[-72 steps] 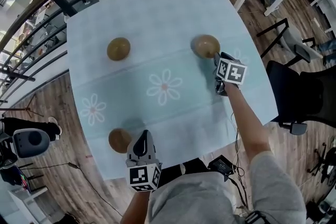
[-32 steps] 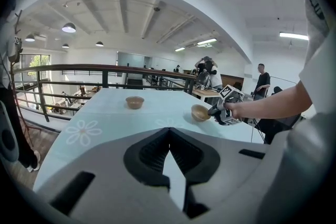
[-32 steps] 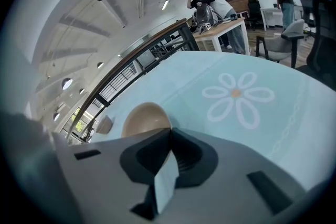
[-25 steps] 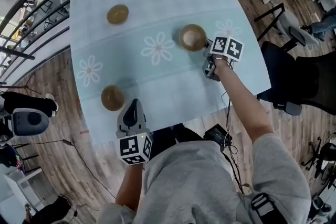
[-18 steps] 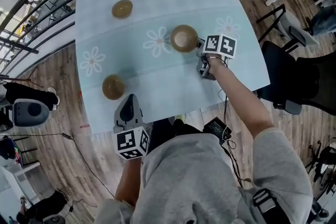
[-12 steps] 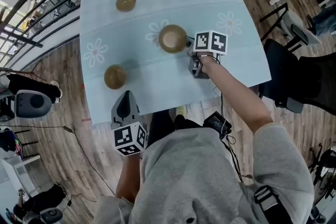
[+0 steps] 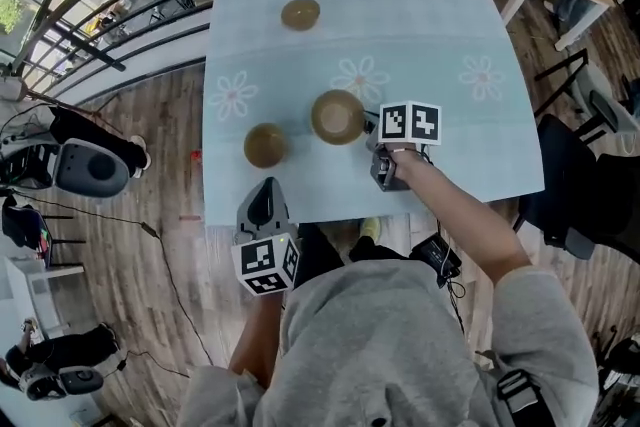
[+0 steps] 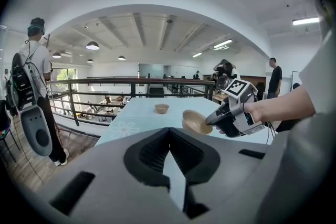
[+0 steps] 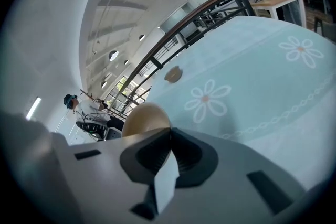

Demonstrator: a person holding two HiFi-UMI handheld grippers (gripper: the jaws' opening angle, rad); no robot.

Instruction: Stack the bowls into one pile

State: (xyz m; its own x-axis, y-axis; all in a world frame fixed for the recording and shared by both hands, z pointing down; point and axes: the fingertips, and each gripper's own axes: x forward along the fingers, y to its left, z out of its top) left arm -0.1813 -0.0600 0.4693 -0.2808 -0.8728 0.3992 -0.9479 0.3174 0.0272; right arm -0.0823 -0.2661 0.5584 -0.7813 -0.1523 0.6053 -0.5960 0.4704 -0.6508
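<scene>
Pale blue flower-print tablecloth [image 7: 430,5] covers the table; black railing [image 7: 130,0] and wood floor lie beyond it. Right gripper [image 7: 368,123] is clamped on the rim of a round tan bowl [image 7: 337,116]. That held bowl sticks out ahead of its jaws, tilted and clear of the cloth. Left gripper [image 7: 262,193] has its jaws fully together with nothing between them. Second tan bowl [image 7: 266,145] sits on the cloth just ahead of the left gripper, beside the held bowl but apart from it. Third tan bowl [image 7: 300,13] sits well beyond both grippers. Held bowl's inside is bare. The other two sit mouth-up and are probably bare too, but they are too small to be sure.
</scene>
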